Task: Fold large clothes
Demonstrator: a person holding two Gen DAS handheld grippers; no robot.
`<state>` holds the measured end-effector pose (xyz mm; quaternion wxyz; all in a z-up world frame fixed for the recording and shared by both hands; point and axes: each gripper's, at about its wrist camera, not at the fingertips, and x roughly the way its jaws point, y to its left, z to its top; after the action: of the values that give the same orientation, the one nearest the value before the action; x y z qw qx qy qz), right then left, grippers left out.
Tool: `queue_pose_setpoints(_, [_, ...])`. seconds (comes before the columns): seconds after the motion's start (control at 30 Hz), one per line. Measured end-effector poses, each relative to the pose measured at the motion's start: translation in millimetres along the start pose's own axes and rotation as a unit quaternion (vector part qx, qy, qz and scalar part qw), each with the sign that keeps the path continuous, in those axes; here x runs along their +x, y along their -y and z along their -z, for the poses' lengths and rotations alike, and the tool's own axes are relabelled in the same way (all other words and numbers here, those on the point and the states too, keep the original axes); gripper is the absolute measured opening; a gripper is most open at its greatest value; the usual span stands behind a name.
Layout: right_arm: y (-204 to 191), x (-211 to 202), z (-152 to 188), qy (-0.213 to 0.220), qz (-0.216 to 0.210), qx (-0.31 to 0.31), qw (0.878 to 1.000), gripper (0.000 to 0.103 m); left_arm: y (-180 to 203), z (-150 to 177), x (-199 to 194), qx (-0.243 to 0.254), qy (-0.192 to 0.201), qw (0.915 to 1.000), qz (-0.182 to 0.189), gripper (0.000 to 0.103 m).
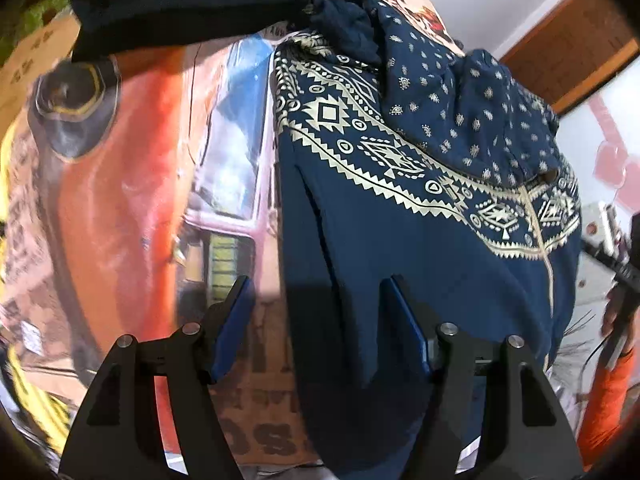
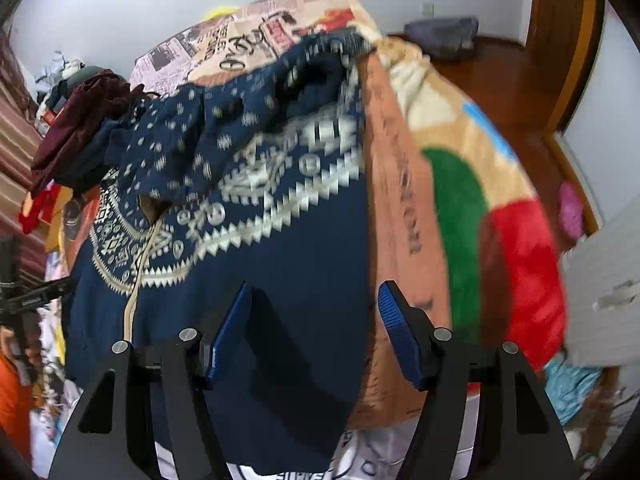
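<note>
Navy-blue fabric fills both views: a large dark blue garment printed with cream geometric bands and small cream motifs (image 1: 400,184) lies spread over a bed covered by a plush blanket printed with newspaper-style pictures and patches of orange, green and red (image 2: 460,216). Its plain lower part lies toward the cameras, the patterned band crosses its middle, and a bunched, dotted section is heaped at the far end. A cream drawstring (image 2: 134,292) runs down the front of the garment.

From the left wrist view, the left gripper (image 1: 316,312) points down at the garment's left edge; its blue-padded jaws stand apart with nothing pressed between them. One finger is over the blanket's orange print, the other over the plain navy cloth. Beyond, at the top of the view, sits a folded dark navy piece of clothing (image 1: 188,4).

From the right wrist view, the right gripper (image 2: 314,320) hangs over the garment's right edge, where the navy cloth meets the tan strip of blanket. Its jaws are also apart and grip nothing, the left finger above the navy cloth, the right above the blanket. A crumpled maroon cloth (image 2: 80,120) sits at the far left beside the garment's heaped end. A brown wooden floor (image 2: 500,80) shows past the bed, and the view is blurred.
</note>
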<state>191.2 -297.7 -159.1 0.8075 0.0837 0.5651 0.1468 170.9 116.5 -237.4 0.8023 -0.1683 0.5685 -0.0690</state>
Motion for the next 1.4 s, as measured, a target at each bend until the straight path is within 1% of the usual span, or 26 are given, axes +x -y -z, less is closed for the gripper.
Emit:
queue_pose_setpoints(0.03, [2, 2, 2, -0.001, -0.010, 0.008, 1.000, 0.062, -2, 1, 1, -0.010, 0.000, 0.9999, 0.010, 0.067])
queue_pose_setpoints(0.07, [4, 4, 4, 0.001, -0.019, 0.016, 1.000, 0.062, -5, 2, 1, -0.025, -0.001, 0.9993, 0.027, 0.067])
queue_pose_setpoints(0.13, [5, 5, 8, 0.017, -0.034, 0.026, 0.999, 0.065, -6, 5, 1, -0.034, -0.001, 0.9982, 0.049, 0.067])
queue_pose_setpoints(0.17, [3, 4, 8, 0.023, -0.038, 0.027, 0.999, 0.063, -4, 6, 1, -0.031, -0.001, 0.9981, 0.054, 0.067])
queue_pose_setpoints(0.2, [3, 3, 7, 0.031, -0.039, 0.031, 0.998, 0.060, -2, 5, -1, -0.027, 0.001, 0.9982, 0.054, 0.061])
queue_pose_setpoints(0.23, [2, 2, 8, 0.039, -0.041, 0.038, 0.998, 0.049, 3, 6, -3, -0.019, 0.002, 0.9982, 0.057, 0.056])
queue_pose_setpoints(0.27, [2, 2, 7, 0.042, -0.052, 0.044, 0.997, 0.031, 8, 6, -5, -0.009, 0.004, 0.9981, 0.060, 0.044])
queue_pose_setpoints(0.3, [0, 3, 6, 0.041, -0.060, 0.047, 0.996, 0.022, 12, 5, -7, -0.001, 0.008, 0.9981, 0.061, 0.030])
queue_pose_setpoints(0.33, [-3, 4, 5, 0.041, -0.074, 0.049, 0.995, 0.012, 17, 5, -10, 0.006, 0.013, 0.9981, 0.061, 0.020])
queue_pose_setpoints(0.37, [-8, 2, 4, 0.047, -0.078, 0.045, 0.995, 0.011, 22, 4, -13, 0.014, 0.019, 0.9980, 0.059, 0.006])
queue_pose_setpoints(0.43, [-19, -2, 0, 0.059, -0.076, 0.022, 0.995, 0.009, 29, -1, -19, 0.023, 0.037, 0.9976, 0.054, 0.006])
queue_pose_setpoints(0.53, [-38, -21, -13, 0.092, -0.077, -0.013, 0.993, 0.008, 37, -16, -39, 0.027, 0.074, 0.9949, 0.063, 0.006])
queue_pose_setpoints(0.67, [-50, -47, -40, 0.138, -0.097, -0.031, 0.985, 0.008, 44, -44, -72, 0.022, 0.131, 0.9879, 0.081, 0.005])
queue_pose_setpoints(0.73, [-51, -53, -52, 0.154, -0.099, -0.030, 0.983, 0.008, 47, -58, -84, 0.025, 0.157, 0.9849, 0.069, 0.005])
queue_pose_setpoints(0.77, [-50, -54, -61, 0.162, -0.096, -0.027, 0.982, 0.008, 48, -68, -88, 0.025, 0.172, 0.9831, 0.058, 0.005])
queue_pose_setpoints(0.87, [-42, -47, -79, 0.178, -0.083, -0.010, 0.980, 0.008, 41, -87, -86, 0.011, 0.191, 0.9810, 0.034, 0.005])
queue_pose_setpoints(0.93, [-31, -37, -87, 0.178, -0.071, 0.003, 0.981, 0.008, 33, -98, -73, -0.002, 0.189, 0.9819, 0.012, 0.005])
queue_pose_setpoints(1.0, [-23, -24, -93, 0.171, -0.061, 0.015, 0.983, 0.008, 20, -109, -53, -0.020, 0.176, 0.9842, 0.003, 0.006])
queue_pose_setpoints(1.1, [-12, -1, -100, 0.147, -0.054, 0.026, 0.987, 0.008, 4, -117, -16, -0.042, 0.146, 0.9884, -0.005, 0.007])
queue_pose_setpoints(1.17, [-11, 19, -101, 0.131, -0.038, 0.024, 0.990, 0.008, -1, -118, 4, -0.048, 0.130, 0.9903, -0.017, 0.009])
queue_pose_setpoints(1.27, [-10, 30, -102, 0.122, -0.025, 0.021, 0.992, 0.009, -4, -118, 31, -0.047, 0.100, 0.9932, -0.037, 0.017])
queue_pose_setpoints(1.3, [-11, 30, -102, 0.124, -0.021, 0.019, 0.992, 0.009, -4, -117, 34, -0.044, 0.097, 0.9935, -0.039, 0.018])
queue_pose_setpoints(1.33, [-11, 29, -102, 0.124, -0.021, 0.017, 0.992, 0.012, -3, -116, 34, -0.039, 0.097, 0.9936, -0.042, 0.019])
queue_pose_setpoints(1.4, [-11, 24, -101, 0.120, -0.017, 0.015, 0.993, 0.018, 0, -114, 30, -0.024, 0.095, 0.9936, -0.055, 0.033])
